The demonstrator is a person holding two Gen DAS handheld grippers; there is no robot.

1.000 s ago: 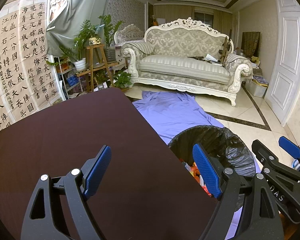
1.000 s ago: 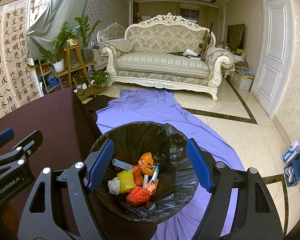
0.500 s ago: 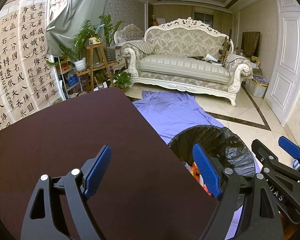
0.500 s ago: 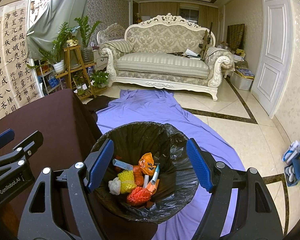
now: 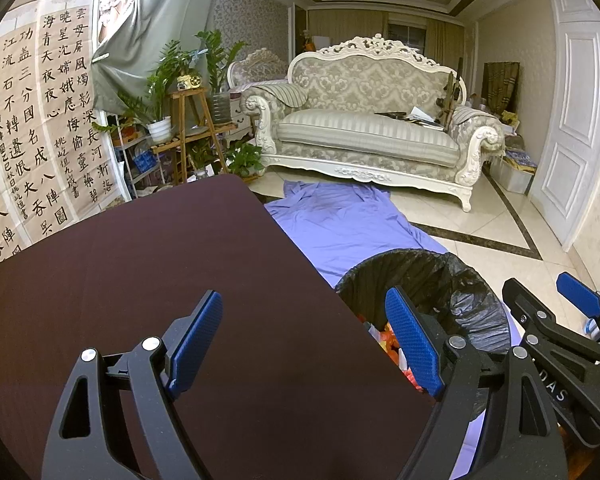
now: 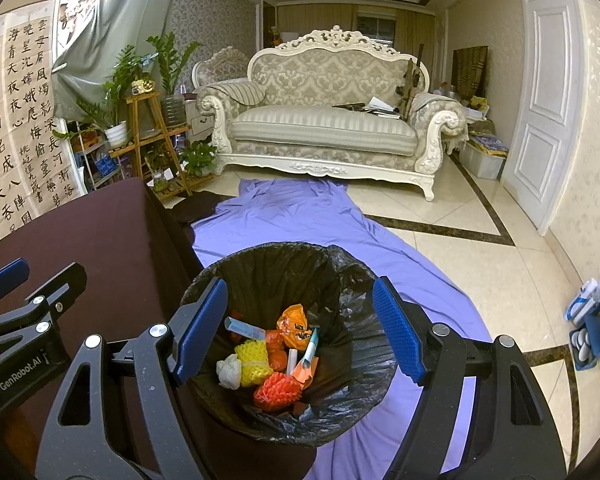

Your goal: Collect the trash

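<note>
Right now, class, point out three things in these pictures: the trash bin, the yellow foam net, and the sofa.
trash bin (image 6: 340,264): right wrist view, far inner wall of its black liner.
yellow foam net (image 6: 254,362): right wrist view, middle of the net, inside the bin.
sofa (image 5: 364,136): left wrist view, striped seat cushion.

- Right gripper (image 6: 300,328): jaws wide apart, nothing between the blue pads, above the bin.
- Trash bin (image 6: 340,264), black liner: holds yellow foam net (image 6: 254,362), red foam net (image 6: 278,392), orange wrapper (image 6: 292,322), white wad (image 6: 229,370).
- Purple sheet (image 6: 300,216) under the bin.
- Dark table (image 6: 100,232), left.
- Left gripper (image 6: 16,280), over the table.
- Sofa (image 6: 324,128), far side.
</note>
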